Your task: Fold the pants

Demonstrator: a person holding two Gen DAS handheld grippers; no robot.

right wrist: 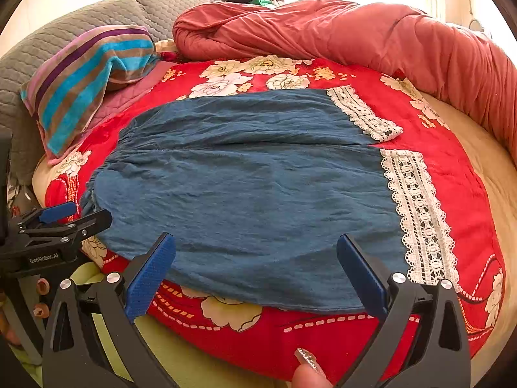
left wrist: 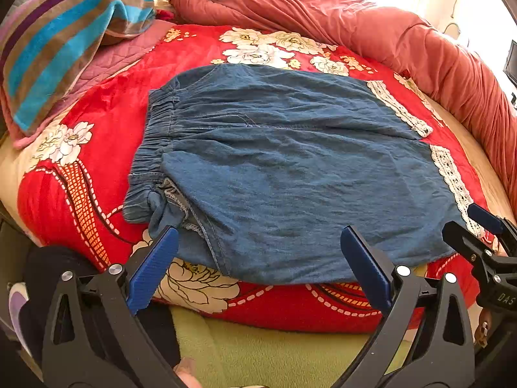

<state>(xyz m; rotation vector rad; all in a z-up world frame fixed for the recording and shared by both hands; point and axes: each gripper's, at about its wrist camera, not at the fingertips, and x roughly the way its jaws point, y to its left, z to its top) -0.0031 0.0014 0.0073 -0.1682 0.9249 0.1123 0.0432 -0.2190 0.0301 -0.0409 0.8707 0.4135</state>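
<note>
Pants [left wrist: 284,168] of blue denim lie spread flat on a red floral blanket [left wrist: 97,135] on the bed, waistband [left wrist: 152,148] toward the striped towel [left wrist: 64,48] at the left and the two lace-trimmed leg hems [right wrist: 416,213] toward the right. Their long axis runs left to right across both views, from the gathered waist to the hems; the centre seam follows the same line, with one leg nearer the cameras and one farther. They are not yet folded.

Both grippers hover over the near edge, angled down at the cloth and touching nothing. The left gripper [left wrist: 258,258] has its jaws spread wide, nothing between them, near the waist end where a corner of fabric [left wrist: 174,207] is turned over and shows its stitching. The right gripper [right wrist: 255,262] is likewise wide open and empty, nearer the hem end.

Risks, as I judge them: the denim looks thin and soft, so a pinch at the near edge could catch the plush blanket along with it and drag that up too. If the two grippers lift unevenly, the near leg may land skewed over the far one, hems mismatched. The turned-over corner by the waist could get trapped inside the fold and leave a lump. The lace may snag on a pad. A rolled red quilt [right wrist: 355,32] lies well beyond the far edge, out of the way.
</note>
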